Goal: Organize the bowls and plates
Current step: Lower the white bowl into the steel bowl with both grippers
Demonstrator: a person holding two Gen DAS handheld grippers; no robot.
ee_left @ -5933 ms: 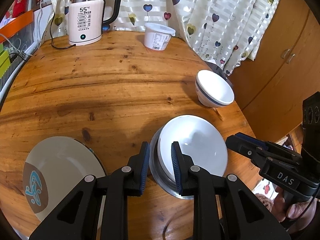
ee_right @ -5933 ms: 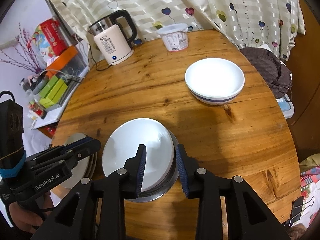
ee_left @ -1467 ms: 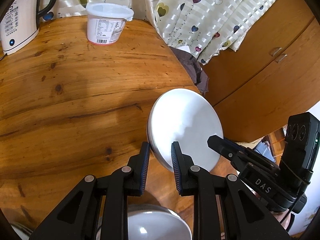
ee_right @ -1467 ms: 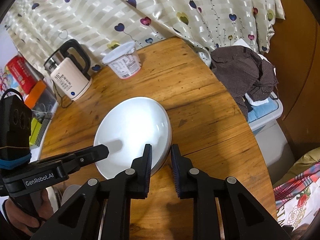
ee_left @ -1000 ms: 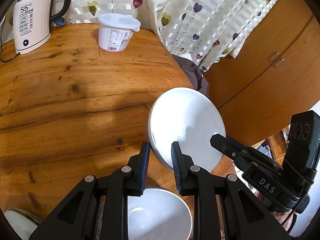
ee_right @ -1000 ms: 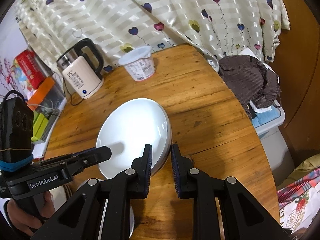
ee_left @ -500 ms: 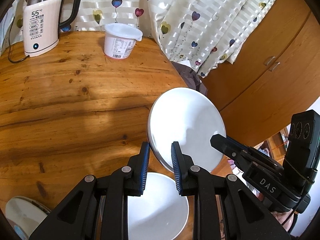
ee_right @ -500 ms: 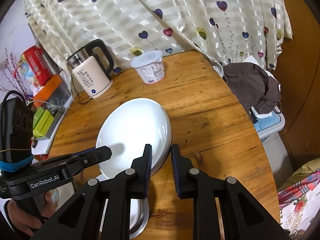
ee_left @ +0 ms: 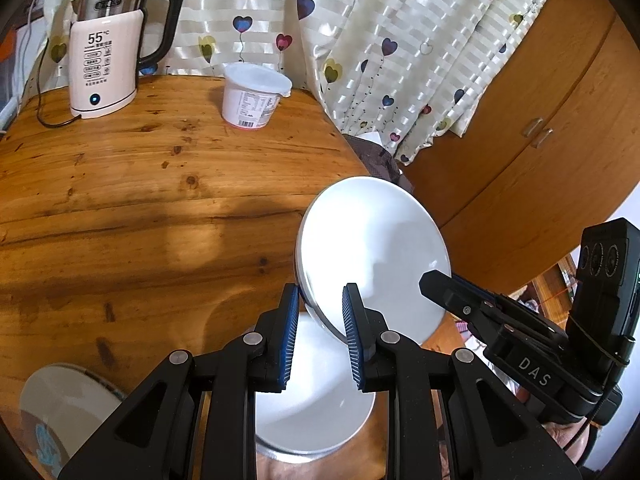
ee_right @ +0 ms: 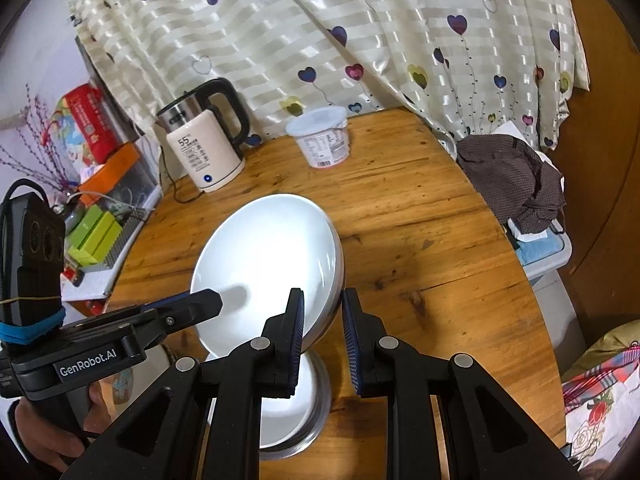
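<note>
the wide white ceramic bowl (ee_left: 374,254) hangs tilted in the air above the round wooden table (ee_left: 132,200), each gripper pinching one side of its rim. left gripper (ee_left: 319,318) and right gripper (ee_right: 322,320) are both clamped narrow on the bowl. over the last second the pair has carried it up and back, so a white bowl nested in a steel dish (ee_left: 320,396) now shows beneath it. likely next: stacking onto that one. pink-and-steel electric kettle (ee_left: 107,50) stands far back.
</note>
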